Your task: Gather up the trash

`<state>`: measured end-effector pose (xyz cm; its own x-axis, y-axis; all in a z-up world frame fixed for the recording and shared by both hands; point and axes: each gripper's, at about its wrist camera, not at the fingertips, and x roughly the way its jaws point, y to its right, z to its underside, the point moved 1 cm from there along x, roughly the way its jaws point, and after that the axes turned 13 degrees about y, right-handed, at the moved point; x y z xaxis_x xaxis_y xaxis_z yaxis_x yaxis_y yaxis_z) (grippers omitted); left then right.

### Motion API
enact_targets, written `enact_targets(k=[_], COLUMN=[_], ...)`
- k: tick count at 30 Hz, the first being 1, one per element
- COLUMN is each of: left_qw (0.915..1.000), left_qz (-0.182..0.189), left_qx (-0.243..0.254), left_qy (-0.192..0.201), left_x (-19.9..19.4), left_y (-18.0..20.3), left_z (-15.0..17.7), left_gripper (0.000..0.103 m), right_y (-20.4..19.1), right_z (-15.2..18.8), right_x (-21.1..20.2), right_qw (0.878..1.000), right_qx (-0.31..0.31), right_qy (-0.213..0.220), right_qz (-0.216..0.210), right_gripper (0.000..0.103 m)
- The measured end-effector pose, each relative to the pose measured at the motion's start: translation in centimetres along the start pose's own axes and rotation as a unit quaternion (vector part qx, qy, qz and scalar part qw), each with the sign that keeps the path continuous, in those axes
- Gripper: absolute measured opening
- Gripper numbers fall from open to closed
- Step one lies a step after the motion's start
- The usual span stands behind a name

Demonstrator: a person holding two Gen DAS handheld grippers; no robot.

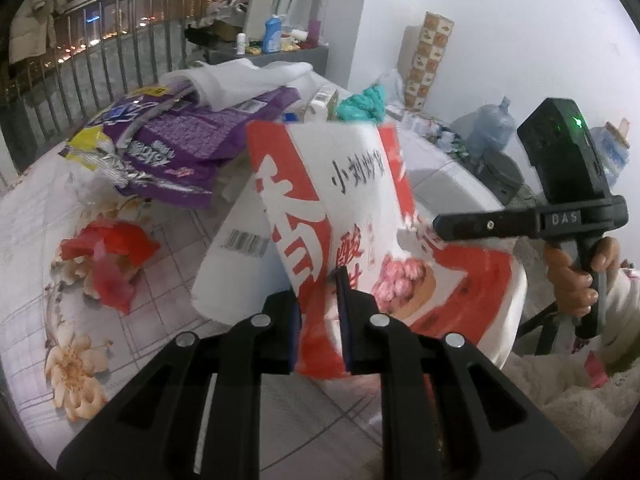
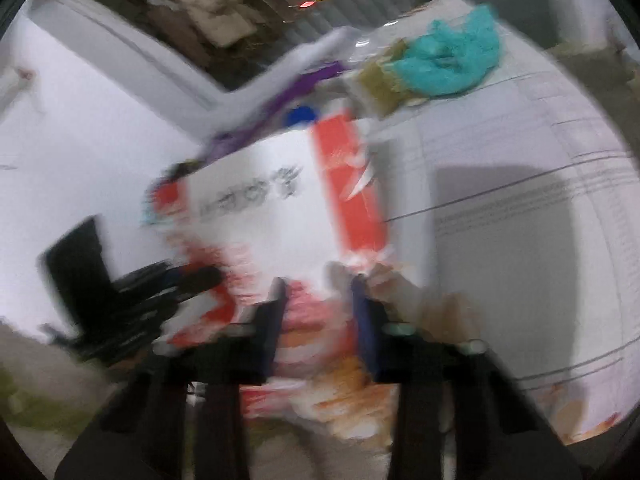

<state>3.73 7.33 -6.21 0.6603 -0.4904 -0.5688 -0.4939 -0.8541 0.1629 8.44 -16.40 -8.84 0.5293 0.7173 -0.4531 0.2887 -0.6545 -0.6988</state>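
A red and white paper bag (image 1: 352,184) with black printed characters hangs above the table. My left gripper (image 1: 318,308) is shut on the bag's lower fold. My right gripper (image 1: 436,226) comes in from the right, and its tip sits at the bag's torn right edge. In the blurred right wrist view the same bag (image 2: 260,200) fills the gap between the right gripper's (image 2: 318,304) fingers, which look closed on its crumpled edge. The left gripper (image 2: 216,278) shows there as a dark shape on the left.
On the flowered tablecloth (image 1: 80,360) lie a purple package (image 1: 180,148), a red wrapper (image 1: 108,248), a white cloth (image 1: 240,76) and a teal bag (image 1: 360,104). A water jug (image 1: 492,124) stands by the wall. A hand (image 1: 572,280) holds the right gripper's handle.
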Motion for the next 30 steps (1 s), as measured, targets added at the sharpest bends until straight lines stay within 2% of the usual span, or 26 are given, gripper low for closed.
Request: enact_targets(k=[1,4,6,10,11,12,14,17,20,25,30], left_qw=[1.0,0.9997,0.9995,0.9995,0.9995,0.9995,0.9993,0.9983,0.9969,0.9957,0.9955], left_qz=[0.002,-0.008,-0.009,-0.012,-0.013,-0.015,-0.015,-0.019,-0.022,-0.02,-0.022], left_qx=[-0.001,0.025,0.032,0.029,0.028,0.029,0.033,0.054,0.076,0.09,0.092], left_qy=[-0.001,-0.001,-0.001,-0.005,-0.006,-0.006,-0.003,0.002,0.005,0.008,0.013], left_x=[0.1,0.6,0.7,0.8,0.8,0.8,0.8,0.8,0.7,0.7,0.6], left_y=[0.2,1.1,1.3,1.3,1.2,1.2,1.3,1.7,2.0,2.2,2.1], left_z=[0.0,0.0,0.0,0.2,0.3,0.4,0.4,0.7,0.9,1.0,1.2], left_gripper=[0.014,0.014,0.014,0.014,0.014,0.014,0.014,0.014,0.014,0.014,0.014], right_y=[-0.1,-1.1,-1.2,0.1,0.7,1.3,2.2,3.0,3.7,3.7,2.9], right_z=[0.2,0.7,0.6,-0.5,-0.8,-1.0,-1.5,-2.2,-3.4,-4.8,-5.1], right_x=[-0.1,0.3,0.1,-1.9,-2.3,-2.6,-2.8,-2.1,-0.6,2.4,4.1], right_qw=[1.0,0.999,0.999,0.997,0.996,0.995,0.994,0.995,0.996,0.998,1.0], right_qx=[0.004,-0.035,-0.035,-0.023,-0.013,-0.005,0.003,0.017,0.038,0.026,-0.021], right_qy=[-0.001,-0.009,-0.004,0.044,0.05,0.056,0.073,0.079,0.078,0.045,0.001], right_qz=[-0.014,0.014,0.02,0.063,0.07,0.077,0.084,0.066,0.024,-0.023,-0.022], right_gripper=[0.009,0.009,0.009,0.012,0.022,0.038,0.055,0.06,0.065,0.066,0.066])
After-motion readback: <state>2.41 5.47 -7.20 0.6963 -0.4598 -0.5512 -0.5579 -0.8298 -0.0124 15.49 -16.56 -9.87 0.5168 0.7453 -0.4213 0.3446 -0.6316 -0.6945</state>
